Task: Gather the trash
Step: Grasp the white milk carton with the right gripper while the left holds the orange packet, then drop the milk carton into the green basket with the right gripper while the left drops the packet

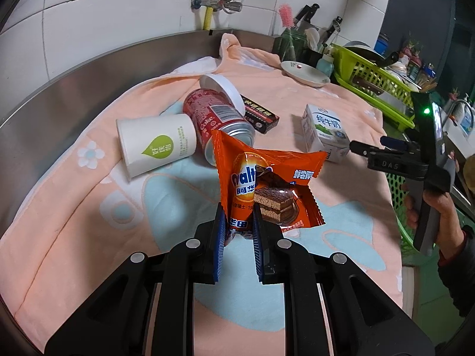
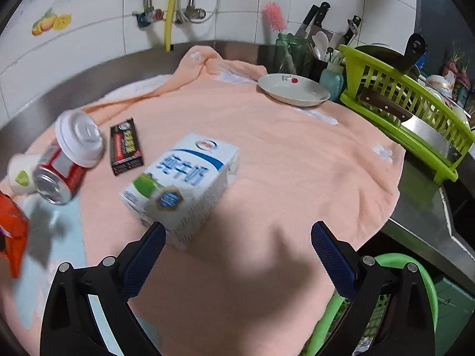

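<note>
While your left gripper (image 1: 237,225) pinches the light, crinkly orange snack wrapper (image 1: 267,184), your spread right gripper (image 2: 237,246) should straddle the stiff white milk carton (image 2: 181,187) across its narrow sides.

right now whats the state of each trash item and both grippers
orange snack wrapper: lifted, pinched by the left gripper
right gripper: open, empty
milk carton: lying on its side
cola can: on its side
paper cup: tipped over
black box: lying flat
</note>
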`<state>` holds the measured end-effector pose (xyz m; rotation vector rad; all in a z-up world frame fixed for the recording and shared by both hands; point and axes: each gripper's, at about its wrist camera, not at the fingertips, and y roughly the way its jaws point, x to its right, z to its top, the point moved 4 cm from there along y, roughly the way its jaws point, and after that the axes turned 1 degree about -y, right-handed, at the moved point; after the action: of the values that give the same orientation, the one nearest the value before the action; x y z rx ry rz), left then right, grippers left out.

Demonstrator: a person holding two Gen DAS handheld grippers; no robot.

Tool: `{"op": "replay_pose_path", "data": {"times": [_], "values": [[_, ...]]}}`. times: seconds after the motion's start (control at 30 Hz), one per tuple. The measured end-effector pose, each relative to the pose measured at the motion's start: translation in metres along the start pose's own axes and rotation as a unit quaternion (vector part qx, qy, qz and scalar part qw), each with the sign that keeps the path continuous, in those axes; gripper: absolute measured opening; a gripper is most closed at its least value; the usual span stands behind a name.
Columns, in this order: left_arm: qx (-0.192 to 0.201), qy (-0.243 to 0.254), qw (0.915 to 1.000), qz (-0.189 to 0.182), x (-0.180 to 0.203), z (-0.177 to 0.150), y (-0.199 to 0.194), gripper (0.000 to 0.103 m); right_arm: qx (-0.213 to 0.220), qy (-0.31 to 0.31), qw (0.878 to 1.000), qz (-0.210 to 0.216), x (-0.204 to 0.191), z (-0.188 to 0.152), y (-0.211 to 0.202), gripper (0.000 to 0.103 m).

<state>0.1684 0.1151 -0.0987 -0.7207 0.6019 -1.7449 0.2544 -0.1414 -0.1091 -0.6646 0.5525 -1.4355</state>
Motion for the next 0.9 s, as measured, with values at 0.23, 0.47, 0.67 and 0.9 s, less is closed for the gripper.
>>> {"op": "replay_pose_path", "data": {"times": [0.23, 0.47, 0.67, 0.9], "values": [[0.000, 0.005, 1.0000, -0.005, 0.002, 0.000, -0.001, 0.016, -0.037, 0.066, 0.996, 0.056, -0.021, 0.031, 0.012, 0.095], [0.004, 0.008, 0.9999, -0.011, 0.001, 0.002, -0.004, 0.016, -0.104, 0.109, 0.988, 0.031, -0.024, 0.055, 0.060, 0.095], [0.001, 0.006, 0.9999, -0.013, 0.000, 0.001, -0.002, 0.016, -0.162, 0.140, 0.975, 0.052, -0.022, 0.049, 0.091, 0.081], [0.004, 0.014, 0.9997, -0.020, 0.009, 0.004, -0.003, 0.016, -0.140, 0.118, 0.980, 0.083, -0.022, 0.042, 0.061, 0.071]]}}
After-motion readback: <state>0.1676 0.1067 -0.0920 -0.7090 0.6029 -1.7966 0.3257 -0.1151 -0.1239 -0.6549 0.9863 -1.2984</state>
